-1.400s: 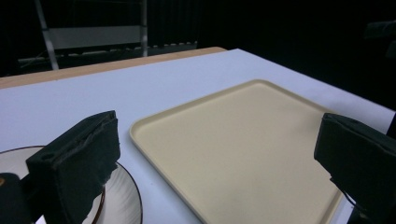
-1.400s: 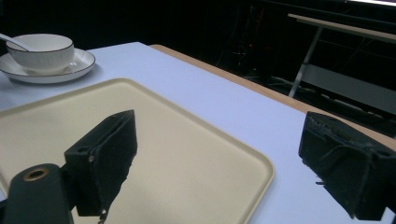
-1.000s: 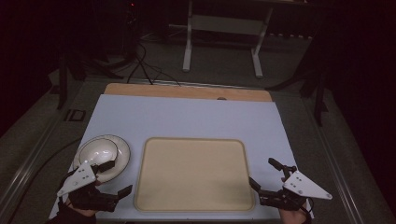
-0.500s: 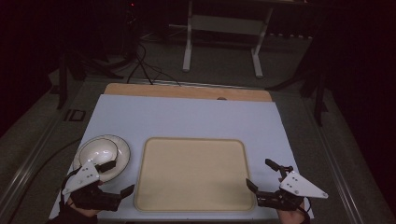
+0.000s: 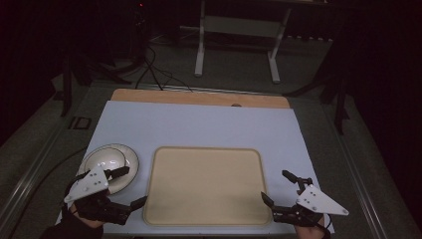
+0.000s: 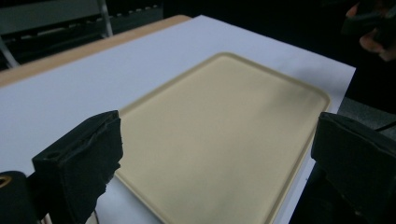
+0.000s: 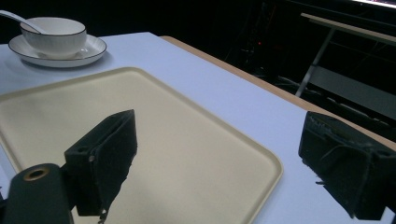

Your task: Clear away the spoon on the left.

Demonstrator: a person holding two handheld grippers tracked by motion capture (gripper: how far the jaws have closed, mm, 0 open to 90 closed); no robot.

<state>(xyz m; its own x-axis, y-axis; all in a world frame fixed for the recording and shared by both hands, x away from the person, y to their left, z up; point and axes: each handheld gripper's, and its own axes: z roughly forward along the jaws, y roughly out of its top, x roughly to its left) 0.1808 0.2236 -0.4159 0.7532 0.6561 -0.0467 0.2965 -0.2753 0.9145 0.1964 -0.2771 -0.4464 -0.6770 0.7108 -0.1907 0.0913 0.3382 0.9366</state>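
A beige tray (image 5: 206, 184) lies flat on the pale table cover, near the front edge. To its left, a white bowl (image 5: 107, 159) sits on a saucer. My left gripper (image 5: 135, 185) stands open at the tray's left edge, in front of the bowl, holding nothing. At the tray's right front corner my right gripper (image 5: 274, 184) is open too. In the left gripper view the tray (image 6: 224, 121) spreads between wide-apart jaws. In the right gripper view the tray (image 7: 163, 140) lies ahead, with the bowl (image 7: 53, 32), its saucer (image 7: 88, 49) and a spoon handle (image 7: 14, 16) beyond.
The pale cover (image 5: 199, 127) spans the table, and a strip of wood (image 5: 199, 97) shows at the far edge. Behind the table are a metal stand (image 5: 236, 45) and cables (image 5: 154, 74) on a dark floor. The person's other hand (image 6: 373, 28) shows in the left gripper view.
My right gripper has crept a little left toward the tray's corner. The left gripper has barely shifted. Both stay open.
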